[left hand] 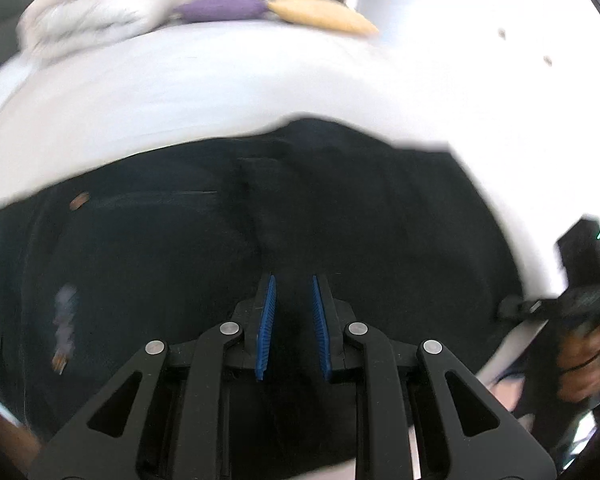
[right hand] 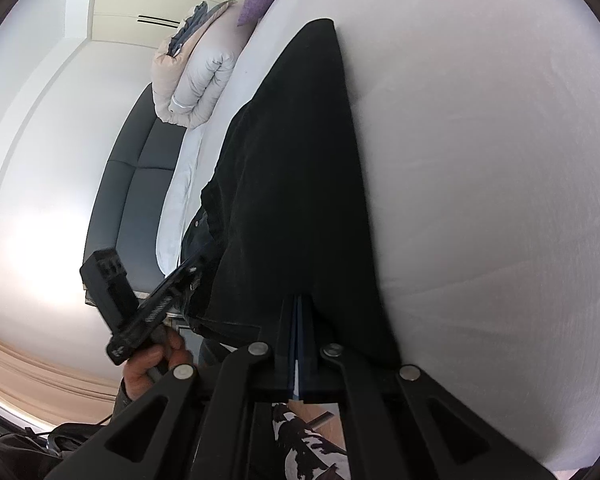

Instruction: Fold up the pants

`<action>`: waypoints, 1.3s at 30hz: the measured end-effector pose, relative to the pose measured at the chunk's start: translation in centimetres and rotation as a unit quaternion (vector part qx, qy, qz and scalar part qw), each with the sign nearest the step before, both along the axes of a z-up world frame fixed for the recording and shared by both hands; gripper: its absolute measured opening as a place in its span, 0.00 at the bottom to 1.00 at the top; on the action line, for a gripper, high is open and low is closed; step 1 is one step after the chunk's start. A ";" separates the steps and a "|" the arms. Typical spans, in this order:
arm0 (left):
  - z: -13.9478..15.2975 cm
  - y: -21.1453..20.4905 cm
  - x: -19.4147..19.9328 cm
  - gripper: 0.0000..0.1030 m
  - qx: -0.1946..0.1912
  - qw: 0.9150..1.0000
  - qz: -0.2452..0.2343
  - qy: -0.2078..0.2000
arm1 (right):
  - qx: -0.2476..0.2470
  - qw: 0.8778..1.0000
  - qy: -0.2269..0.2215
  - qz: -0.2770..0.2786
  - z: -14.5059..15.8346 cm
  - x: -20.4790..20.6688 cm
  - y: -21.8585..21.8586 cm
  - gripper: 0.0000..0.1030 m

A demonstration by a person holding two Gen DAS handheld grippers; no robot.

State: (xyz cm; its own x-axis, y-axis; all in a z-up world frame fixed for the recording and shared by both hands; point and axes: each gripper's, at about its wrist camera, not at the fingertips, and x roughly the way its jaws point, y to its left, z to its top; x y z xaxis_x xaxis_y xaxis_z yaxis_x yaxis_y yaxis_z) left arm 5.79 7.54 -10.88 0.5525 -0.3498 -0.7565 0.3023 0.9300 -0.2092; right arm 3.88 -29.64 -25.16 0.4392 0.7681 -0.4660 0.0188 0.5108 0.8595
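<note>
Black pants [left hand: 284, 216] spread on white bed [left hand: 220, 88], six o'clock in left view; left gripper [left hand: 294, 300] parted, empty; right gripper [right hand: 299, 308] clamped on hem; mid-fold likely; next, carrying hem toward waistband.

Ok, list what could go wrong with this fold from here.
1. The left gripper hangs open over the black pants, gripping nothing, so one side may sag or skew.
2. The right gripper looks shut on just the pants' edge; thin purchase could slip under a pull.
3. The pants lie near the edge of the white bed and could slide off.
</note>
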 end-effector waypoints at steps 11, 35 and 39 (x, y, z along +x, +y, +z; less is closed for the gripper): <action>0.3 20.6 -8.9 0.87 -0.310 0.910 0.275 -0.012 | 0.000 1.000 0.002 -0.009 -0.3 -0.3 -0.4 0.00; -6.8 23.7 -8.2 0.86 -0.442 0.818 0.360 0.078 | 0.019 1.000 0.005 -0.014 0.6 -0.8 -0.8 0.04; -7.6 23.7 -8.6 0.81 -0.451 0.813 0.360 0.082 | 0.023 1.000 -0.001 -0.008 0.9 -0.7 -0.5 0.07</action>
State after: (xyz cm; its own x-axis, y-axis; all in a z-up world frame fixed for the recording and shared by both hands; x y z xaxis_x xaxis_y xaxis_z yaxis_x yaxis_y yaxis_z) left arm -2.78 31.24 -18.45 0.7766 -0.4341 -0.4565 -0.3528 0.3007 -0.8861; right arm 3.13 -30.11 -24.26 0.4522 0.7815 -0.4299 0.0258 0.4703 0.8821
